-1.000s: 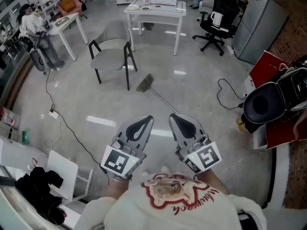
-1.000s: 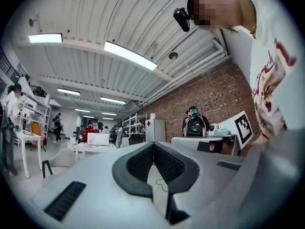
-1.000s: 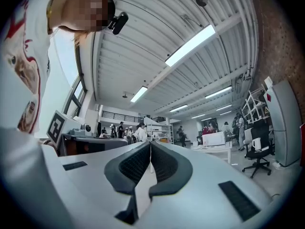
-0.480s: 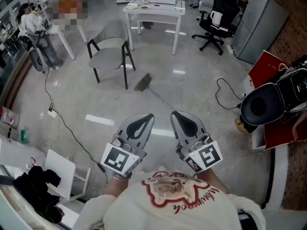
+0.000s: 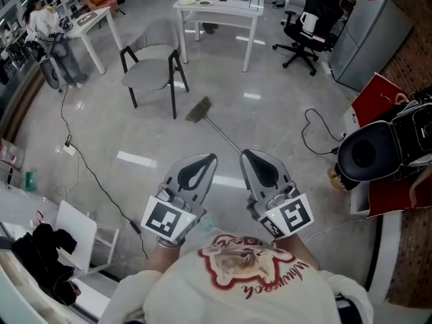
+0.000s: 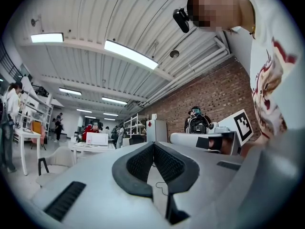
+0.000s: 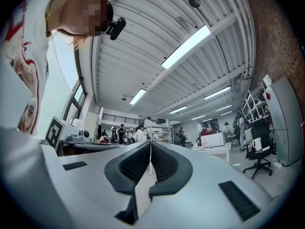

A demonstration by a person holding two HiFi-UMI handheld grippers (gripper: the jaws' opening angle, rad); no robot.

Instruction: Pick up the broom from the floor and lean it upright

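The broom lies flat on the grey floor in the head view, its dark bristle head (image 5: 198, 109) near the chair and its thin handle (image 5: 224, 135) running down-right toward my grippers. My left gripper (image 5: 208, 158) and right gripper (image 5: 247, 154) are held side by side above the floor, short of the handle's near end. Both are shut with nothing in them: in the left gripper view the tips (image 6: 153, 144) meet, and in the right gripper view the tips (image 7: 150, 142) meet too. Neither gripper view shows the broom.
A grey chair with black legs (image 5: 150, 73) stands just left of the bristle head, a white table (image 5: 216, 9) behind it. A black cable (image 5: 94, 181) snakes across the floor at left, another cable (image 5: 314, 128) at right. A black office chair (image 5: 312, 29) and red panel (image 5: 378, 96) stand at right.
Both grippers and the head view have shifted forward toward the broom; the chair, table and broom sit slightly higher and nearer in the picture. Jaws stay shut.
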